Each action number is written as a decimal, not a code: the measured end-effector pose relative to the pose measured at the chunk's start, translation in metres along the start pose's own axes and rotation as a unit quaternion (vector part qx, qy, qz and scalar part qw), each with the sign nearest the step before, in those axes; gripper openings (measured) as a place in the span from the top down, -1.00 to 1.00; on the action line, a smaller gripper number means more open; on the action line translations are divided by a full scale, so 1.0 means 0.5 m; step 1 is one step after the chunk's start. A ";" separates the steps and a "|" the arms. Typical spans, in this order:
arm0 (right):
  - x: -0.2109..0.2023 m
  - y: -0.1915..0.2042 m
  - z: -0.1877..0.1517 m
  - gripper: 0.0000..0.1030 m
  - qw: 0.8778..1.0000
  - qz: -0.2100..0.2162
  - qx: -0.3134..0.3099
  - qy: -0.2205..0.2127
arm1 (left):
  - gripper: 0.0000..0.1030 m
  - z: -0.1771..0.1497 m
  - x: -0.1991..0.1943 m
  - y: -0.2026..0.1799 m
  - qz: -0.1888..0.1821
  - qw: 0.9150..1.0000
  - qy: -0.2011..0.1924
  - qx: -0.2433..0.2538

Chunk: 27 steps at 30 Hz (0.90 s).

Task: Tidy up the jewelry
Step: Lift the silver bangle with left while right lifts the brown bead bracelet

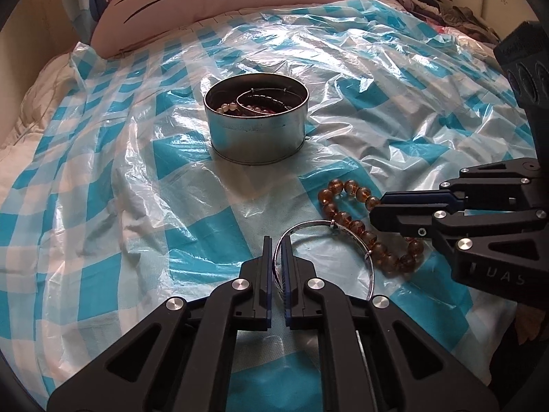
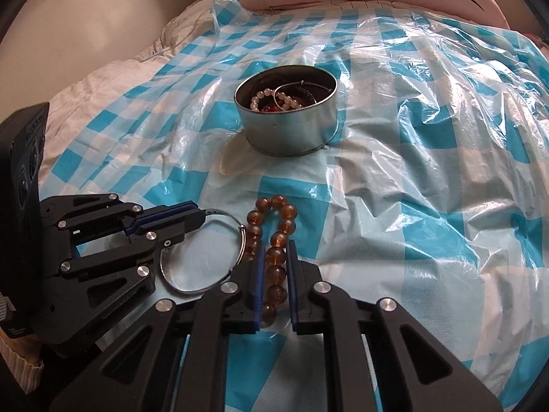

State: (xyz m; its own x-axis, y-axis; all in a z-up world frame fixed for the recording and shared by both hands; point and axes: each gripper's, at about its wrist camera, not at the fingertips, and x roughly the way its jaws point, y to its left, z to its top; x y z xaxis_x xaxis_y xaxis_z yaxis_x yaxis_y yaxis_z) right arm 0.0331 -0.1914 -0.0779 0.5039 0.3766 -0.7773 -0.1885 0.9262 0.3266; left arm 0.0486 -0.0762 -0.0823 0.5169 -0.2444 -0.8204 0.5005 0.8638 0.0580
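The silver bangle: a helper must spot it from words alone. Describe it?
On the checked sheet, nearer than the tin, the silver bangle lies across an amber bead bracelet. It is one thin plain metal hoop, not beads.

Tin (image 1: 255, 127) behind bead bracelet (image 1: 346, 218); bangle (image 1: 308, 228) apparently overlapping beads.

1 tin (image 1: 255, 134), 1 amber bead bracelet (image 2: 276, 257), 1 silver bangle (image 1: 310, 228), 2 grippers.
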 end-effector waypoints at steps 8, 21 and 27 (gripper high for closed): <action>-0.083 -0.033 0.006 0.75 0.988 0.114 0.049 -0.089 | 0.91 0.009 -0.027 0.031 -0.041 0.997 -0.029 -0.050; -0.091 -0.051 0.013 0.75 0.982 0.143 0.073 -0.099 | 0.91 0.014 -0.024 0.019 -0.033 0.998 -0.031 -0.043; -0.092 -0.052 0.012 0.75 0.981 0.146 0.077 -0.101 | 0.91 0.016 -0.025 0.022 -0.032 0.998 -0.034 -0.047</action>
State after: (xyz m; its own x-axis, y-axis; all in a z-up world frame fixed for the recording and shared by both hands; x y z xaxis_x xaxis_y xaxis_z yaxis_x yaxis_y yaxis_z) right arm 0.0198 -0.2327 -0.0474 0.6075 0.6001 -0.5204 -0.2286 0.7596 0.6089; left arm 0.0531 -0.0671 -0.0671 0.5332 -0.3269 -0.7803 0.4684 0.8821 -0.0495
